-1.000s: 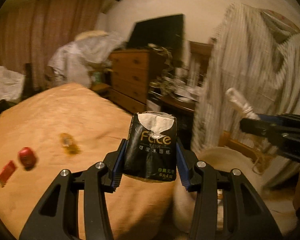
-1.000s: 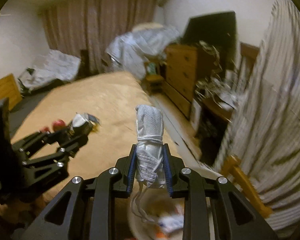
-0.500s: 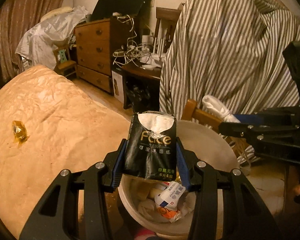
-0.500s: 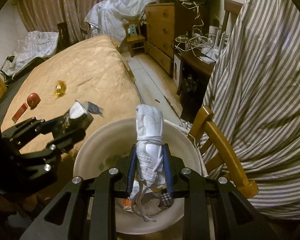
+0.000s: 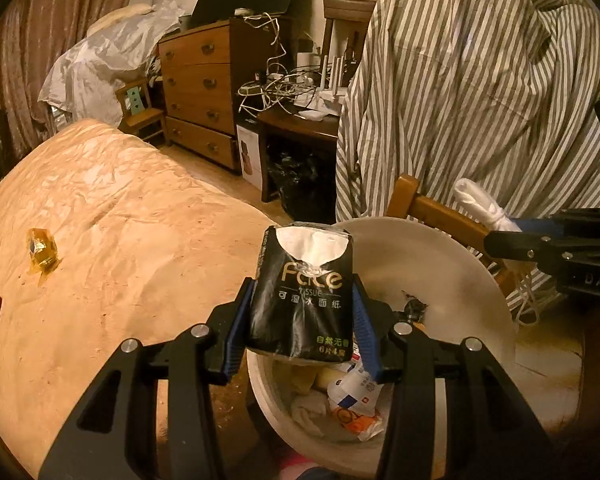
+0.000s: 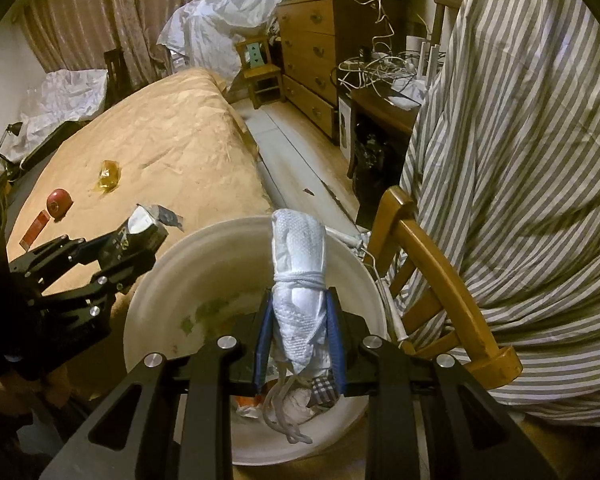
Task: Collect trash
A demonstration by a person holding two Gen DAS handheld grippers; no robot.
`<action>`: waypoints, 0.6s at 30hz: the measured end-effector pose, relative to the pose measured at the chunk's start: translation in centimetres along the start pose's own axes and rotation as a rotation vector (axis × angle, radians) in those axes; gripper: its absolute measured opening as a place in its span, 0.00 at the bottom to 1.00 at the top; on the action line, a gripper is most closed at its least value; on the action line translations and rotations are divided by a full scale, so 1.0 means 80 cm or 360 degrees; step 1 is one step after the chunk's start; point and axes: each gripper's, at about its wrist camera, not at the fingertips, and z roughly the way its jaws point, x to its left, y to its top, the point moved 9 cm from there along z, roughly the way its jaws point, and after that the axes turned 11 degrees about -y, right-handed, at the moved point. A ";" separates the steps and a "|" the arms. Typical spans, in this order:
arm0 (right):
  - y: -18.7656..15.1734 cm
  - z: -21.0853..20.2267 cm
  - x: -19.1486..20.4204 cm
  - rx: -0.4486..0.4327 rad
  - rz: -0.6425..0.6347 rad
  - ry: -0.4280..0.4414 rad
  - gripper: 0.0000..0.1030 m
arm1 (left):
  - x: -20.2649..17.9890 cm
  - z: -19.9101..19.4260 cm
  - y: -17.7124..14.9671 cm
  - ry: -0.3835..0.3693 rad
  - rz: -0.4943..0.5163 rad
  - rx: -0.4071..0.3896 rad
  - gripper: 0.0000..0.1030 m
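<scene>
- The left hand-held gripper (image 5: 302, 312) is clamped on a black tissue pack (image 5: 302, 292), held upright over the near rim of the white bin (image 5: 452, 264).
- The right hand-held gripper (image 6: 300, 332) is closed tight on a rolled white cloth bundle (image 6: 298, 280) tied with string, held above the bin's opening.
- Left wrist view only: the pack's front, reading "Face" and "TISSUE" above Chinese characters; small green print lower down is too fine to read. White tissue shows through the torn top.
- Left wrist view only: the bin's contents, namely crumpled white paper and a red-and-white wrapper (image 5: 354, 404) whose print is illegible.
- Right wrist view only: a red flat packet (image 6: 36, 228) on the bed (image 6: 160, 132), beside a red round item (image 6: 59, 202) and an amber wrapper (image 6: 109, 174).
- In the left wrist view the red round item is cut off at the frame edge.
- The right hand-held gripper's body shows partial lettering "DAS", cut off.
- A striped cloth (image 6: 520, 140) hides most of the wooden chair (image 6: 432, 272).
</scene>
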 end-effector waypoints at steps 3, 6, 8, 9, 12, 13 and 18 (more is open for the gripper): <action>0.001 -0.001 0.003 -0.0004 0.0005 0.0007 0.26 | -0.001 0.001 0.001 0.0002 0.0001 0.0000 0.43; 0.000 0.001 0.005 0.0005 0.0009 0.0019 0.26 | 0.000 0.002 0.001 0.0001 -0.0006 0.0010 0.44; -0.001 0.002 0.006 0.0010 0.0016 0.0035 0.30 | -0.002 0.004 -0.001 -0.0002 -0.0009 0.0028 0.53; -0.001 0.002 0.007 0.0012 0.0024 0.0042 0.39 | -0.002 0.004 -0.001 0.0006 -0.0011 0.0034 0.61; 0.000 -0.002 0.007 -0.0014 0.0057 0.0050 0.43 | 0.000 0.000 -0.002 0.0027 -0.0016 0.0012 0.82; 0.000 -0.004 0.007 -0.0024 0.0064 0.0052 0.44 | 0.000 0.000 -0.003 0.0030 -0.0015 0.0014 0.83; -0.003 -0.033 0.013 -0.0119 0.0087 0.0068 0.59 | 0.004 -0.019 -0.003 0.0047 -0.0025 -0.0022 0.92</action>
